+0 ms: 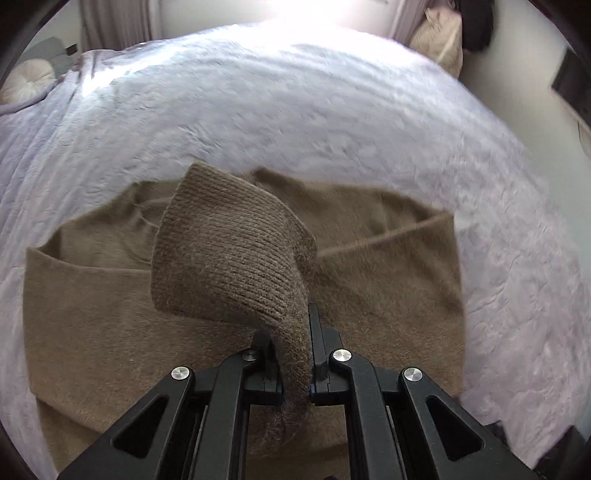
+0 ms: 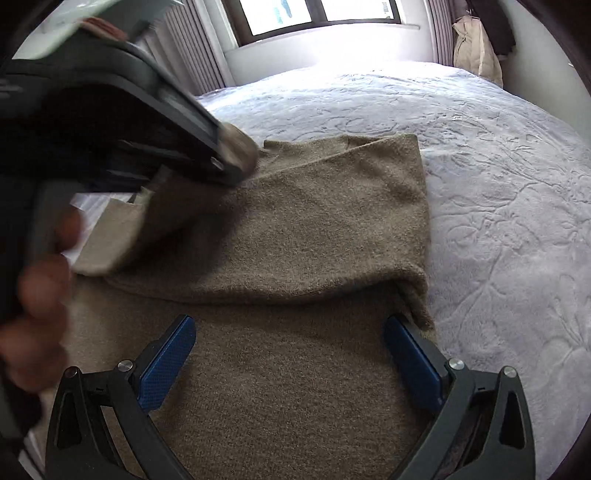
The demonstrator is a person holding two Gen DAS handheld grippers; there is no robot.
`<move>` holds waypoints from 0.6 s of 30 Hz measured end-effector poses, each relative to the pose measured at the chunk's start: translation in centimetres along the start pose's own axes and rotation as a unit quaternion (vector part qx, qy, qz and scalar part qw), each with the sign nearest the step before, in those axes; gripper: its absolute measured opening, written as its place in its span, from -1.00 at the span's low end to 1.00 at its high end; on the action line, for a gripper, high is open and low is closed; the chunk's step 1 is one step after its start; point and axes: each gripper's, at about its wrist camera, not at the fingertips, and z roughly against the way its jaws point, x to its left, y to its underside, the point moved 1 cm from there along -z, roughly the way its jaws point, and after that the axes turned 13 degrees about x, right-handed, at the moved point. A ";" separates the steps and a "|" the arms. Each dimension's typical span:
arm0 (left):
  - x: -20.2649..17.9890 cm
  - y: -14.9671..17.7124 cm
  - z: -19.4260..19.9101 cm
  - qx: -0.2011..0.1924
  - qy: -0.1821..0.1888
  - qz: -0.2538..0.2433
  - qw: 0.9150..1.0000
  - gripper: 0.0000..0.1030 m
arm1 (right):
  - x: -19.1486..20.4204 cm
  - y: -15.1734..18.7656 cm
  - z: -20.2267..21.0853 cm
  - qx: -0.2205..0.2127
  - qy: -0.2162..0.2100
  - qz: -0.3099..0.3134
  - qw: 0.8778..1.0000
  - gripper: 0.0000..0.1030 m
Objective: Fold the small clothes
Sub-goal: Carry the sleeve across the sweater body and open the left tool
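Observation:
A brown knit sweater (image 1: 110, 314) lies spread on a lavender bedspread (image 1: 258, 110). My left gripper (image 1: 293, 332) is shut on the ribbed cuff of a sleeve (image 1: 229, 251), which it holds lifted above the sweater's body. In the right wrist view the sweater (image 2: 295, 236) lies partly folded, with the right side turned inward. My right gripper (image 2: 288, 332) is open, its blue pads (image 2: 170, 354) low over the sweater's lower part, holding nothing. The left gripper (image 2: 229, 155) shows at the upper left of that view, with the cuff in it.
The bedspread (image 2: 498, 184) stretches far and right of the sweater. A window (image 2: 317, 14) and curtains are behind the bed. A cream pillow (image 1: 439, 40) lies at the far right corner and a round cushion (image 1: 29, 79) at the far left.

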 end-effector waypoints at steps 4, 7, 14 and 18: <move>0.3 -0.1 -0.6 0.018 0.010 -0.021 1.000 -0.81 | 0.5 0.2 -0.3 0.001 0.008 0.005 1.000 0.96; 0.4 -0.4 -0.1 0.025 0.007 -0.041 0.999 0.41 | 0.4 0.1 -0.2 -0.005 -0.006 0.003 1.000 0.98; 2.0 0.8 5.4 -0.061 0.018 -0.027 0.998 0.98 | 0.5 -0.1 -0.2 -0.008 -0.010 0.002 1.000 0.98; 3.9 4.2 9.0 -0.116 0.062 -0.052 0.990 0.98 | 0.5 0.1 -0.1 -0.010 -0.013 0.000 1.000 0.98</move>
